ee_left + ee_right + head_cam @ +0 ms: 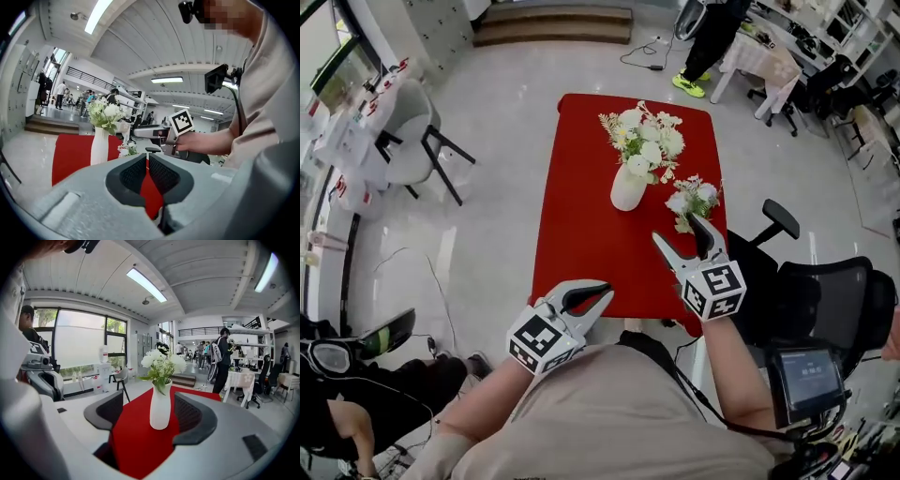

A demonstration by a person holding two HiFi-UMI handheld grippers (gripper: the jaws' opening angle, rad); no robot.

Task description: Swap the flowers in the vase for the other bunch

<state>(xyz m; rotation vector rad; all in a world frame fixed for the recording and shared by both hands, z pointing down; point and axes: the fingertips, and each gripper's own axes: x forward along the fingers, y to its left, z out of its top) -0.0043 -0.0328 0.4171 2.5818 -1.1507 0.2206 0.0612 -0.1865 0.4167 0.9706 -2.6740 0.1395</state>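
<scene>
While right gripper point(675, 228) gapes, vase point(628, 187) ahead, apart

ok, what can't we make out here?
Stems inside the vase: hidden by its wall, every view.
Loose bunch lower end, head view: covered by the right hand-held gripper; contact unclear.
Loose bunch, left gripper view: tiny, partly behind the left hand-held gripper.

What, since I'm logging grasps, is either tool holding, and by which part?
Nothing is held. The left tool is shut and empty. The right tool is open, and the vase stands untouched beyond its jaws.
</scene>
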